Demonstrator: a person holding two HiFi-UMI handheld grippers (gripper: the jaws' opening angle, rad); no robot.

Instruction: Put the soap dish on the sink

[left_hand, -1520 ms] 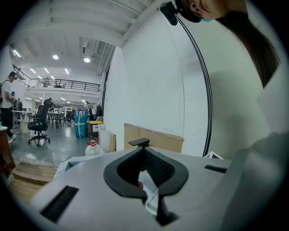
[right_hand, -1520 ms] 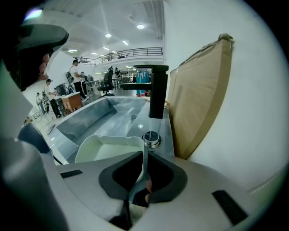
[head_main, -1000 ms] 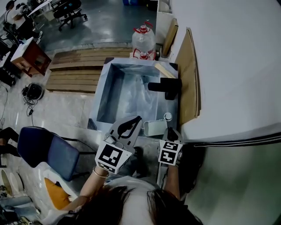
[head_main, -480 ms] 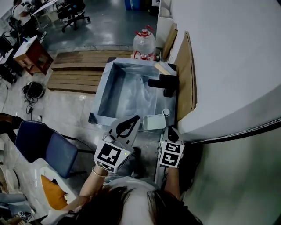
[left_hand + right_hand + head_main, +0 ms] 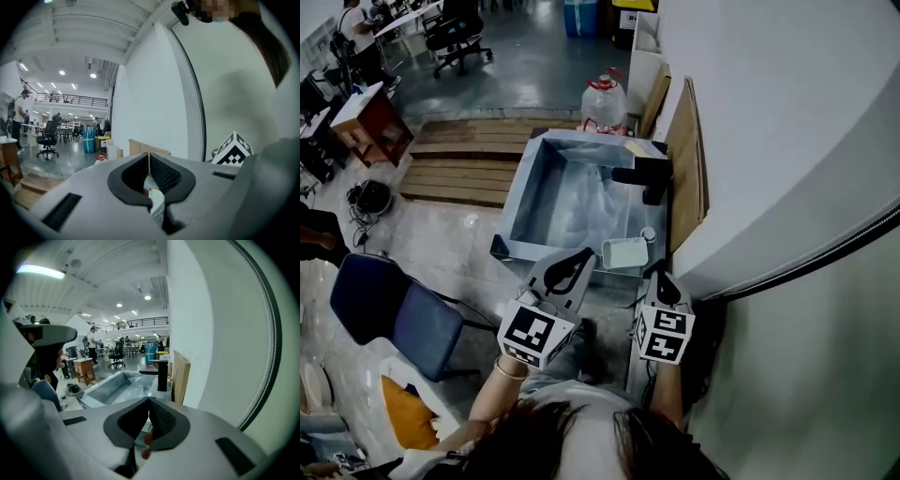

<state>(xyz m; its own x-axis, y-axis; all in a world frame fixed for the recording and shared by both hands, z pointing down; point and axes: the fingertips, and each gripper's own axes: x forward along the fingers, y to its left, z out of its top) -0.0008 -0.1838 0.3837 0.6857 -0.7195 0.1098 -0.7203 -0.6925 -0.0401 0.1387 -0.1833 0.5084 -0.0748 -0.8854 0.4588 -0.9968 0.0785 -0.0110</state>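
The pale soap dish (image 5: 625, 253) lies on the near right corner of the steel sink (image 5: 517, 206), beside a small white round piece (image 5: 648, 233). My left gripper (image 5: 590, 252) is shut and empty, its tip just left of the dish at the sink's near rim. On the other side, my right gripper (image 5: 659, 275) is shut too, just short of the dish's right end. In the left gripper view the jaws (image 5: 149, 157) meet at the tip with something white glimpsed below. The right gripper view shows the shut jaws (image 5: 149, 401) pointing towards the sink (image 5: 117, 386) and the black tap (image 5: 161, 373).
A black tap (image 5: 642, 176) stands on the sink's right rim. Cardboard sheets (image 5: 682, 169) lean on the curved white wall at right. A water bottle (image 5: 605, 98) stands behind the sink, wooden pallets (image 5: 455, 155) to its left, a blue chair (image 5: 384, 314) at lower left.
The head view has swung, so the sink and dish sit higher and smaller. Both grippers stay shut near the dish, drawn back slightly from the sink.
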